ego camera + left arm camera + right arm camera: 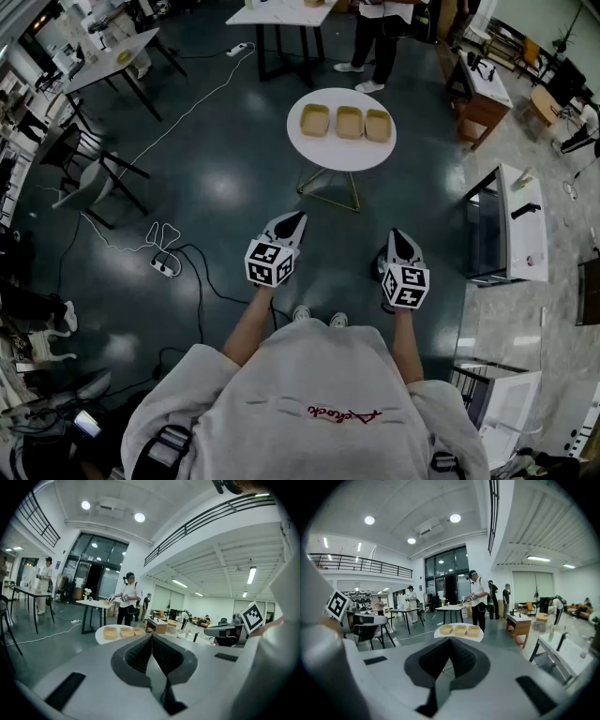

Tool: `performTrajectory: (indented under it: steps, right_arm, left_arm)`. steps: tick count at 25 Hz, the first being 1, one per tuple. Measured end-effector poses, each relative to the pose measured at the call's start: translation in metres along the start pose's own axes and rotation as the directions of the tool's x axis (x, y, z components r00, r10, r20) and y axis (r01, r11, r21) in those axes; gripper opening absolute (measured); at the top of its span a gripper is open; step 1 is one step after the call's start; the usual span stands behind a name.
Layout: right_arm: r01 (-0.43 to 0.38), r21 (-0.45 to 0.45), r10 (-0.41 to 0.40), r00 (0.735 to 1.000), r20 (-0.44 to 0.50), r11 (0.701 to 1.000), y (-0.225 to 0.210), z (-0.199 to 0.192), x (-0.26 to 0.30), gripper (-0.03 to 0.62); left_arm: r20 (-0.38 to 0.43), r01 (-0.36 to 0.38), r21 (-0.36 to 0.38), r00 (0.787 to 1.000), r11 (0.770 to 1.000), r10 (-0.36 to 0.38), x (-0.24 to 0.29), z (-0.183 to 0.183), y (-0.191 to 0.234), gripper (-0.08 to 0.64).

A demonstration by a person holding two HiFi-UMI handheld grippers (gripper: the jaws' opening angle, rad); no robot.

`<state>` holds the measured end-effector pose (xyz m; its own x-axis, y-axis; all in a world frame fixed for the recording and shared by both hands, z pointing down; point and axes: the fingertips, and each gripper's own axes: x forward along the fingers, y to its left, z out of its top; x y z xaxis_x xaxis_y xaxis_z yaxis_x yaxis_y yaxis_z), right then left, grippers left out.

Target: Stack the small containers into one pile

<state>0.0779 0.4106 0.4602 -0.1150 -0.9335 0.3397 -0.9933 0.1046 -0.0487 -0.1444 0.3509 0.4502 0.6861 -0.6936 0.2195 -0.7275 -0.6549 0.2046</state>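
Three shallow tan containers sit in a row on a small round white table (314, 155): the left container (314, 119), the middle one (349, 122) and the right one (378, 125). They stand side by side, none stacked. My left gripper (293, 218) and right gripper (400, 235) hang well short of the table, above the dark floor, both pointing toward it. In the left gripper view the jaws meet tip to tip with nothing between them, and the containers (124, 632) lie far ahead. The right gripper view also shows the jaws together and empty, with the containers (461, 630) in the distance.
A person (377, 37) stands just beyond the round table, next to a black-legged white table (281, 14). A wooden side table (483, 98) and a white desk (525, 225) are at the right. Cables and a power strip (164, 265) lie on the floor at the left, near a chair (94, 183).
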Motion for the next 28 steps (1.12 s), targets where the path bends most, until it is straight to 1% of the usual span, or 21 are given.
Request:
performTrajectory:
  steps: [8, 13, 19, 25, 28]
  right_arm:
    - [0.006, -0.005, -0.006, 1.000, -0.012, 1.000, 0.006, 0.001, 0.011, 0.018]
    - [0.002, -0.010, -0.003, 1.000, -0.003, 1.000, 0.018, 0.006, 0.022, 0.020]
    - [0.020, -0.016, -0.020, 1.000, -0.008, 1.000, 0.028, 0.005, 0.033, 0.019]
    - [0.036, -0.021, -0.037, 0.999, -0.008, 0.999, 0.046, 0.011, 0.045, 0.020]
    - [0.041, -0.020, -0.041, 0.999, -0.011, 0.999, 0.057, 0.006, 0.049, 0.019]
  left_arm:
    - [0.002, 0.005, -0.004, 1.000, 1.000, -0.005, 0.006, 0.004, 0.013, 0.011]
    - [0.003, 0.011, -0.004, 1.000, 1.000, -0.011, 0.006, 0.007, 0.030, 0.011]
    - [-0.001, 0.018, -0.014, 1.000, 1.000, -0.018, 0.006, 0.003, 0.049, 0.011]
    - [0.005, 0.037, -0.012, 0.999, 0.999, -0.037, 0.003, 0.009, 0.069, 0.011]
    - [0.000, 0.043, -0.009, 0.999, 0.999, -0.043, 0.000, 0.007, 0.081, 0.011]
